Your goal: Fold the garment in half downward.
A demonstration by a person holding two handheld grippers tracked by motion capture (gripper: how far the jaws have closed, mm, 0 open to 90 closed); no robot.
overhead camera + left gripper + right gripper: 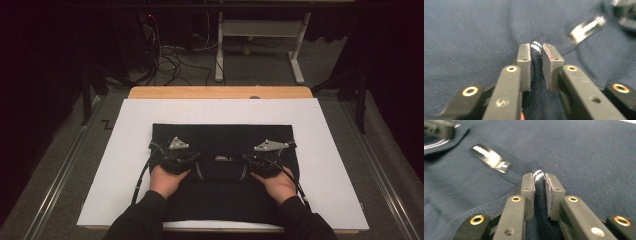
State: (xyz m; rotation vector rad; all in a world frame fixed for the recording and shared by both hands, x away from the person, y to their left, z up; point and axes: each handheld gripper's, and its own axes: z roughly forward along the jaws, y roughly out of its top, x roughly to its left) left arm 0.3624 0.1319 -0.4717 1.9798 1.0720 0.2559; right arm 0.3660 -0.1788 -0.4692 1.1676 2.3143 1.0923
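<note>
A dark navy folded garment (222,145) lies on the white board (130,150), collar side toward the person. My left gripper (186,159) is shut on a pinched ridge of the navy collar fabric with white stripes (537,47). My right gripper (252,160) is likewise shut on a striped fold of the collar (539,176). A black label (491,158) with white print lies on the fabric to the left of the right gripper's jaws; the same label (586,27) shows blurred in the left gripper view. Both grippers sit at the garment's collar, one on each side.
The white board rests on a wooden table (220,92). Beyond the table stand a grey desk frame (260,35) and tangled cables (170,60) on the carpet. Metal rails (65,165) run along both sides of the table.
</note>
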